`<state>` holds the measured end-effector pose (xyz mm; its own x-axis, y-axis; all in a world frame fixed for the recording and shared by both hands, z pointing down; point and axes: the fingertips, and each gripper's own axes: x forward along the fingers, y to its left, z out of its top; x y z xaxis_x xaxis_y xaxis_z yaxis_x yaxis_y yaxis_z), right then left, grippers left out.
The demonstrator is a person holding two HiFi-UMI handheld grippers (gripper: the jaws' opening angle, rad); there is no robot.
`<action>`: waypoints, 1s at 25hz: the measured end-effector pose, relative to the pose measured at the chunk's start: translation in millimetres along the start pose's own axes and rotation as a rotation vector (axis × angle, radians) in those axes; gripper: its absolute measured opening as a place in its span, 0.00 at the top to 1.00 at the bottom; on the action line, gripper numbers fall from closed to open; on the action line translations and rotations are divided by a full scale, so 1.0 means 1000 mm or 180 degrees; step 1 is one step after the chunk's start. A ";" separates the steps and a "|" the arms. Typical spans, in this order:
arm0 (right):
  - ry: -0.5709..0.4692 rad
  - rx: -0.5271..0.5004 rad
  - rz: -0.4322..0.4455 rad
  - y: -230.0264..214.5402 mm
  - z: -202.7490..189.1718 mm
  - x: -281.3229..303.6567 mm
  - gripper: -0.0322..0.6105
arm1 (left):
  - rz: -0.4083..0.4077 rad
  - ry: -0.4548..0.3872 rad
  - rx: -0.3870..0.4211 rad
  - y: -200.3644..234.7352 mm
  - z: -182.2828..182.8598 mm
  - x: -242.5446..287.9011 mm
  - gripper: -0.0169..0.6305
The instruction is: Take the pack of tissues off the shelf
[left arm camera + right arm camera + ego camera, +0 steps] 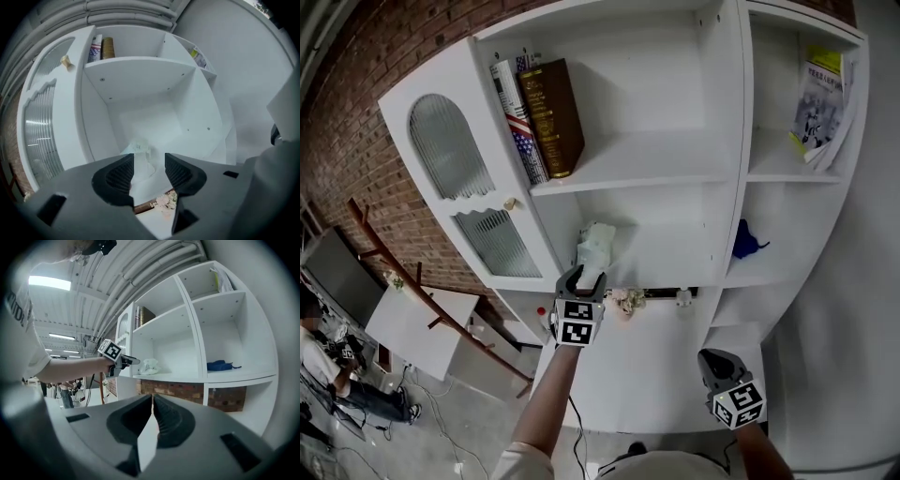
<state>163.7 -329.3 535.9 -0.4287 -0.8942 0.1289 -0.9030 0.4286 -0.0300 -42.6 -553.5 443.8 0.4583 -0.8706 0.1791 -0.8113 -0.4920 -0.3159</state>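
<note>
The pack of tissues (596, 246) is a pale, crumpled soft pack lying on the lower shelf of the white shelf unit (637, 173), in its middle compartment. My left gripper (583, 277) is held out just in front of it. In the left gripper view, my left gripper (149, 161) is open and the pack (140, 152) shows in the gap beyond its tips, untouched. My right gripper (712, 358) hangs back low on the right, over the white table. Seen in its own view, my right gripper (153, 399) is shut and holds nothing. From there the pack (149, 365) and the left gripper (131, 360) show side on.
Two books (539, 122) lean on the upper shelf. A blue cloth (746, 241) lies in the right compartment, with a booklet (820, 103) above it. A cabinet door with ribbed glass (459, 178) stands open at left. A small flower ornament (628, 300) sits on the white table (628, 375).
</note>
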 end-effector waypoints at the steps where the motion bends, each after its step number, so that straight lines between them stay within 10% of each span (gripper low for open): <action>1: 0.0002 0.0008 -0.0007 -0.001 0.000 0.000 0.90 | 0.0011 0.0083 0.0006 0.001 -0.004 0.009 0.67; 15: -0.0034 0.0095 0.0004 -0.004 -0.002 0.007 0.90 | 0.0117 0.0956 -0.0275 0.019 -0.040 0.079 0.64; 25: -0.0010 0.0104 -0.0031 -0.012 -0.001 0.008 0.90 | 0.0227 0.0887 -0.0734 0.037 -0.046 0.080 0.92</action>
<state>171.4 -341.2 538.6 -0.4199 -0.8987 0.1262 -0.9075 0.4155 -0.0612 -52.6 -641.3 489.8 0.3069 -0.8535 0.4212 -0.9127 -0.3894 -0.1240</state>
